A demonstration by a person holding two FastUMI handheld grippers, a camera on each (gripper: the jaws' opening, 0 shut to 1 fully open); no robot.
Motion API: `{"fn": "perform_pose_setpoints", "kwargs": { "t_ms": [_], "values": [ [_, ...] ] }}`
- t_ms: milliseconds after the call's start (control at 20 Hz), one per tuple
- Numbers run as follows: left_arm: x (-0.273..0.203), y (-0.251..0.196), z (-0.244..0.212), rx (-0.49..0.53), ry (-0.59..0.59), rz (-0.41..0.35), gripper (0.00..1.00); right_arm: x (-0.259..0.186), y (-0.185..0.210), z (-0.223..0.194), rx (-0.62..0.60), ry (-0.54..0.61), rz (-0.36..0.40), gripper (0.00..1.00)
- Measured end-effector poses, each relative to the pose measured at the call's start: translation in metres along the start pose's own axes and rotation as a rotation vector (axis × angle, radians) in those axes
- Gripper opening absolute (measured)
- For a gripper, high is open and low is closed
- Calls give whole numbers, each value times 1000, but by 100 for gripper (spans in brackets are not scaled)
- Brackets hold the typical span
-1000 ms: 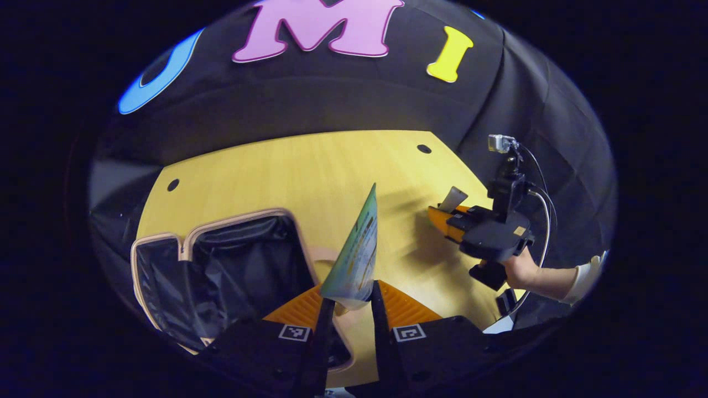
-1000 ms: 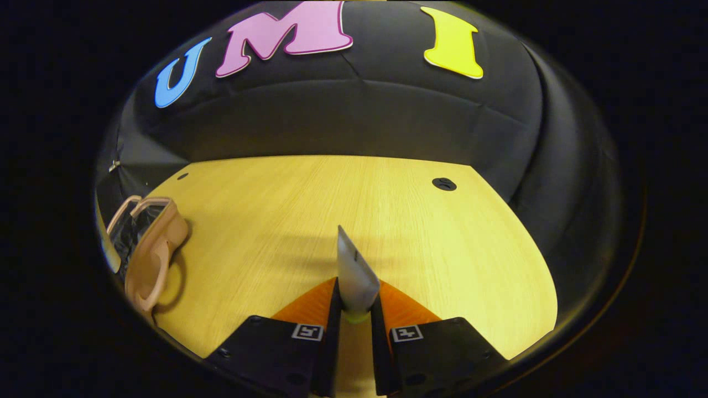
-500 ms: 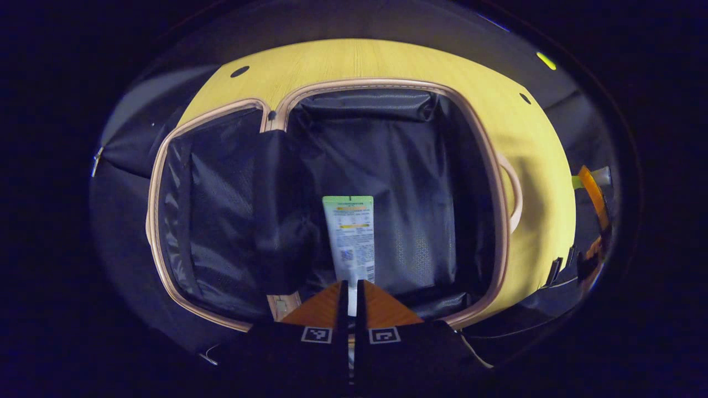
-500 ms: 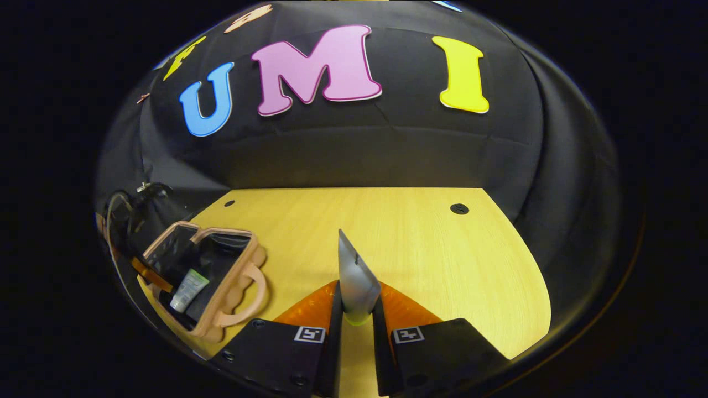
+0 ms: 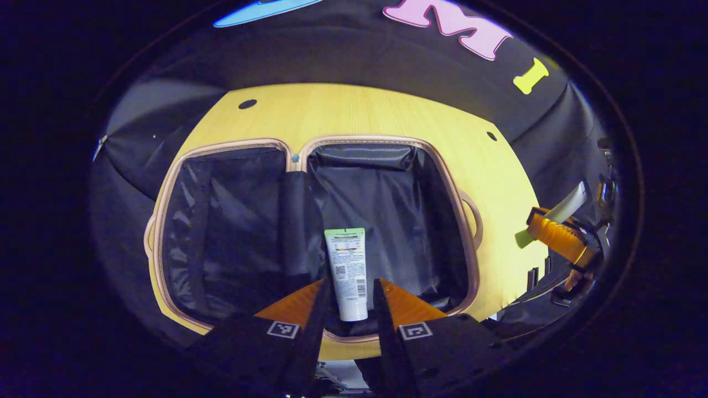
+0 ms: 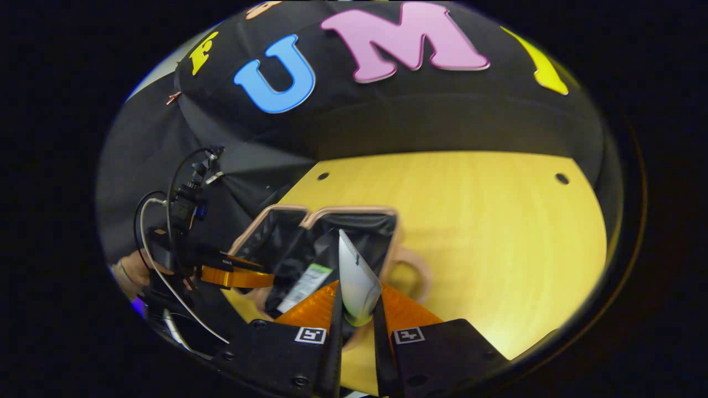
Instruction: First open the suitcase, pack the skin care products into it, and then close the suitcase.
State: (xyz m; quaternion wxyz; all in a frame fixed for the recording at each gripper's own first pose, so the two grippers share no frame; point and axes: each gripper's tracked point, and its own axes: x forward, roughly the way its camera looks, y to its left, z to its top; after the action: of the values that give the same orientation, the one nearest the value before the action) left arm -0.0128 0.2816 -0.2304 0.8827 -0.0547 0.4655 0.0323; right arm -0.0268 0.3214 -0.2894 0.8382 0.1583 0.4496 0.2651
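The suitcase (image 5: 166,182) lies open on the table, with a pink rim and black lining. A white tube with a green end (image 5: 347,273) lies flat in its right half. My left gripper (image 5: 349,307) stands open just above that tube, one finger on each side, not touching it. In the right gripper view the same tube (image 6: 304,286) lies in the suitcase (image 6: 354,210), with the left gripper (image 6: 243,276) beside it. My right gripper (image 6: 357,312) is shut on a silver tube (image 6: 357,273), held upright over the suitcase's near edge. That right gripper (image 5: 553,237) also shows at the table's right edge.
The wooden table (image 6: 487,232) stretches wide to the right of the suitcase. A pink handle (image 6: 415,265) sticks out of the suitcase's right side. A hand (image 6: 124,273) and cables (image 6: 149,221) sit behind the left gripper. Black cloth walls close in the table.
My left gripper has opened and let go of the green-ended tube, which now lies in the suitcase. The right gripper has swung left to the suitcase with the silver tube.
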Motion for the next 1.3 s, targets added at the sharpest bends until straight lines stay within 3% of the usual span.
{"fn": "perform_pose_setpoints", "kwargs": {
  "t_ms": [50, 150, 300, 350, 450, 500, 700, 850, 1000, 1150, 1200, 1250, 1300],
  "values": [
    [-11, 19, -3, -21, -28, 21, 59, 17, 10, -14, 35, 82, 0, 29],
    [-27, 57, -13, -72, -53, 64, 64, 53, 7, -49, 35, 262, -88, 29],
    [-43, 119, -28, -174, -76, 130, 64, 86, 5, -101, 61, 424, -210, 30],
    [-55, 151, -30, -219, -100, 166, 64, 94, -3, -112, 55, 431, -274, 24],
    [-64, 199, -24, -288, -129, 230, 64, 97, 24, -107, 65, 397, -206, 72],
    [-61, 215, -24, -318, -135, 249, 64, 92, 35, -96, 15, 349, -167, 96],
    [-55, 267, -11, -499, -170, 256, 64, 42, 60, -57, -144, 172, -81, 98],
    [-46, 306, 14, -645, -188, 233, 65, -5, 47, -36, -182, 79, -90, 97],
    [-21, 335, 9, -628, -97, 287, 65, -26, 15, -25, -133, 31, -150, 97],
    [16, 331, 0, -634, 22, 257, 65, -42, -15, -28, -78, 23, -233, 97],
    [27, 332, -5, -617, 46, 262, 73, -45, -19, -31, -59, 25, -242, 98],
    [35, 337, -13, -598, 73, 278, 65, -46, -20, -34, -44, 27, -247, 98],
    [41, 332, -19, -611, 109, 247, 50, -48, -21, -36, -39, 27, -257, 98]
  ]
}}
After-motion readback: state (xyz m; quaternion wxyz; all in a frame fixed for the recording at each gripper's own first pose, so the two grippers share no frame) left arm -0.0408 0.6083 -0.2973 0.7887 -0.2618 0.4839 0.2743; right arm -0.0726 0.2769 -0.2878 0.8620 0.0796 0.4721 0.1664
